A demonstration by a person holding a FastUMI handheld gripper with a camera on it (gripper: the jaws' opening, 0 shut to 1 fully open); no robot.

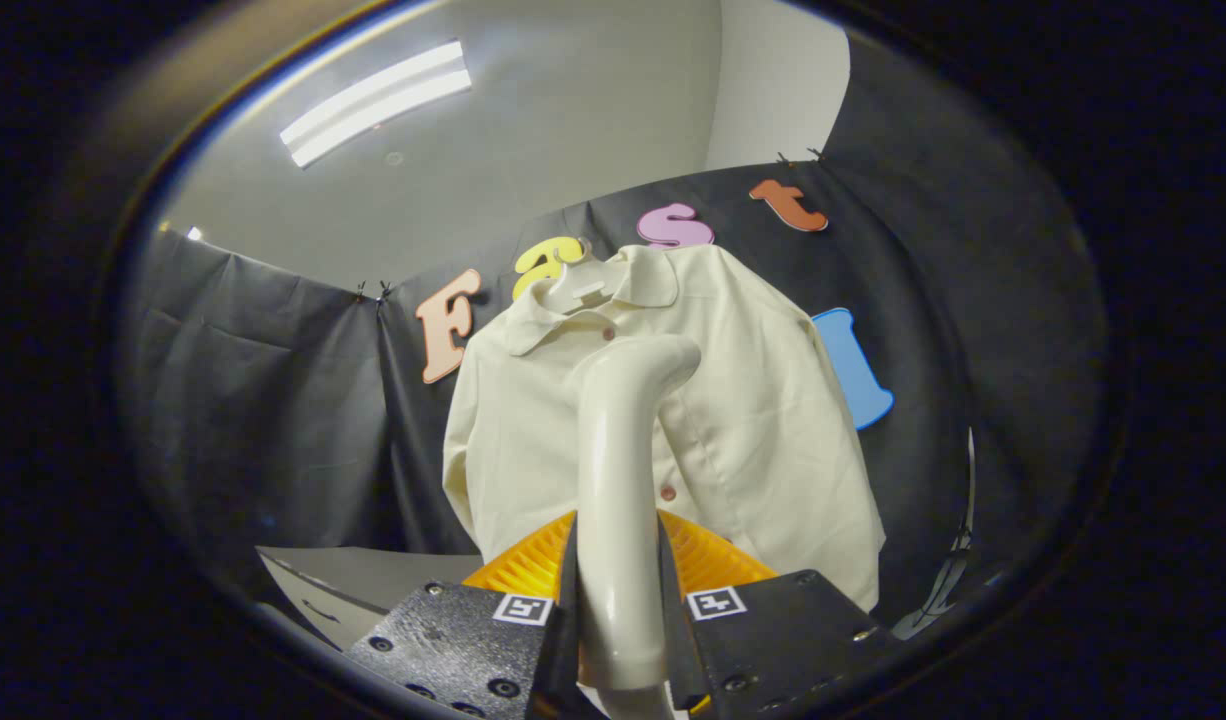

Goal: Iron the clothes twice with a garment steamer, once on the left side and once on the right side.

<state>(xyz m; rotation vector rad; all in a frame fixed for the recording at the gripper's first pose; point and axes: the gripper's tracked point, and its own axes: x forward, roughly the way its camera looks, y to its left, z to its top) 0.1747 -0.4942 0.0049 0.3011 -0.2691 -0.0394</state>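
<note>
The tongs (618, 610) are clenched on the garment steamer (618, 480), both fingers pressing its pale handle at lower centre. Its curved head meets the cream shirt (753, 400) at the frame's middle, near the button line. I'd judge a pass is underway; next comes a steady stroke down one side.

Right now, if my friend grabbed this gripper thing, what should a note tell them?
Gripper: shut on the cream plastic garment steamer, both fingers pressing its handle.
Steamer's curved head points up at the cream button-up shirt, hanging on a hanger against the booth wall, just beyond the fingers.
Done: steamer picked up and facing the shirt.
Left: I cannot tell whether either pass is finished; assume left side, then right side.
</note>
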